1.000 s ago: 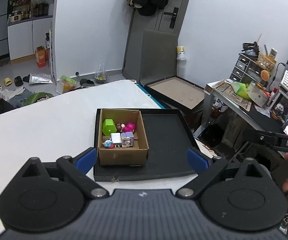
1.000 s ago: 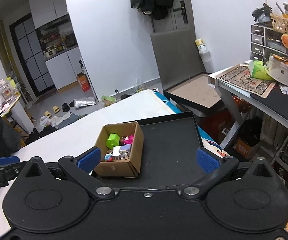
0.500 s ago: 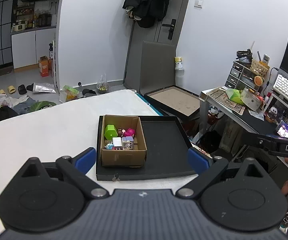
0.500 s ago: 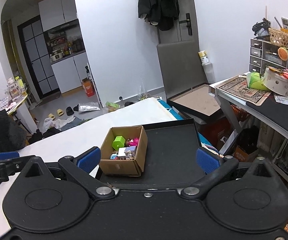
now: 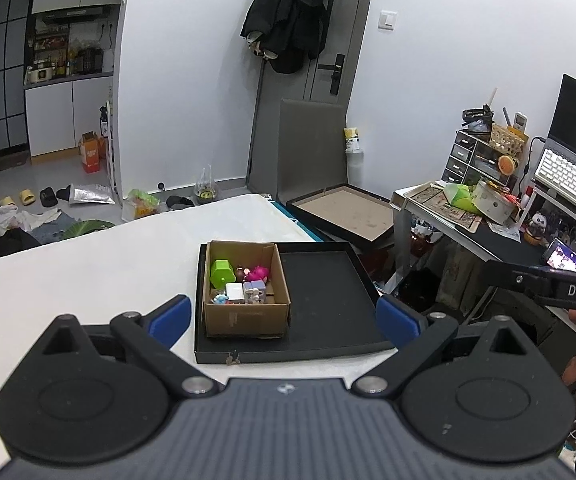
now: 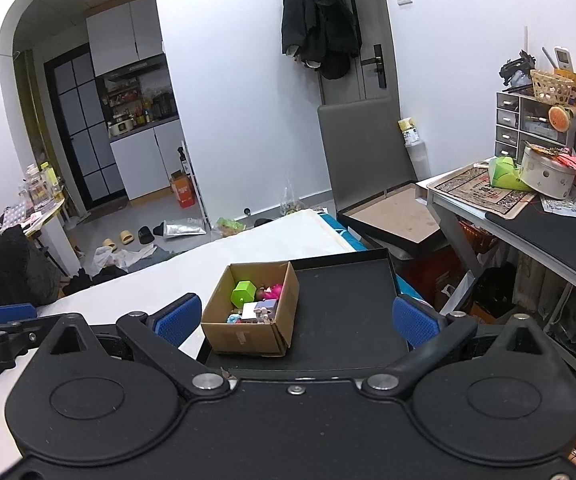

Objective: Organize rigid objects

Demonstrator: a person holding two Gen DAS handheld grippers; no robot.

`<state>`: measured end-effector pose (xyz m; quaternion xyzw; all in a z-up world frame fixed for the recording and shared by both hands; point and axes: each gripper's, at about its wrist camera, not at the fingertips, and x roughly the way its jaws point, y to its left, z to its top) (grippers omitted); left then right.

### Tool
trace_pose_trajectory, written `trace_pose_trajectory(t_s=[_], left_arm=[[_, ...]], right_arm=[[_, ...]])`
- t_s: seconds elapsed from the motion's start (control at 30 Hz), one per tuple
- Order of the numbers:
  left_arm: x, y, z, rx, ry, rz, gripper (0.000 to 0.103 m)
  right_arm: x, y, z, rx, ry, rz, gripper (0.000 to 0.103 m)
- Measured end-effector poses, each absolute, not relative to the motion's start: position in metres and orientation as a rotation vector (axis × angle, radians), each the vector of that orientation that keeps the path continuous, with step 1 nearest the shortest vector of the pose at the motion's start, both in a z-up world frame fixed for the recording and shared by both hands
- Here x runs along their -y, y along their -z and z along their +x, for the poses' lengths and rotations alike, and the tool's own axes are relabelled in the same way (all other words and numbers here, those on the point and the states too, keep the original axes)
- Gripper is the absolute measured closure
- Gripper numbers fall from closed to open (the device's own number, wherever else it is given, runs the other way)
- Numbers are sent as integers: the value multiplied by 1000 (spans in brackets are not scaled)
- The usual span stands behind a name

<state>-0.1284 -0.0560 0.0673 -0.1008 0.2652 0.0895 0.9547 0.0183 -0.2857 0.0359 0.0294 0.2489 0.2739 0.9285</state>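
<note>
Left gripper (image 5: 284,318): spread wide, empty, held back from white table (image 5: 88,280). Cardboard box (image 5: 244,286) of small toys: seated in left half of black tray (image 5: 327,300). Right gripper (image 6: 295,318): likewise wide apart, nothing held. Risk noted: toys packed tight, so a careless pinch likely to snag neighbours or shove the light box.

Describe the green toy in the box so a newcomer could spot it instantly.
On the white table lies a shallow black tray, and an open brown cardboard box sits in the tray's left half. The lime-green faceted block lies in the box's far left corner, beside a pink toy. It is the only green piece there, and bigger than the small pieces near it.
</note>
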Motion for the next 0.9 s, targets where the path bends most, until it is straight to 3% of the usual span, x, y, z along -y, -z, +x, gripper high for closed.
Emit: trace_pose_trajectory(t_s=[0.9], left_arm=[[55, -64, -143, -527, -187, -204, 4]], right_arm=[[286, -36, 9, -507, -569, 44, 0]])
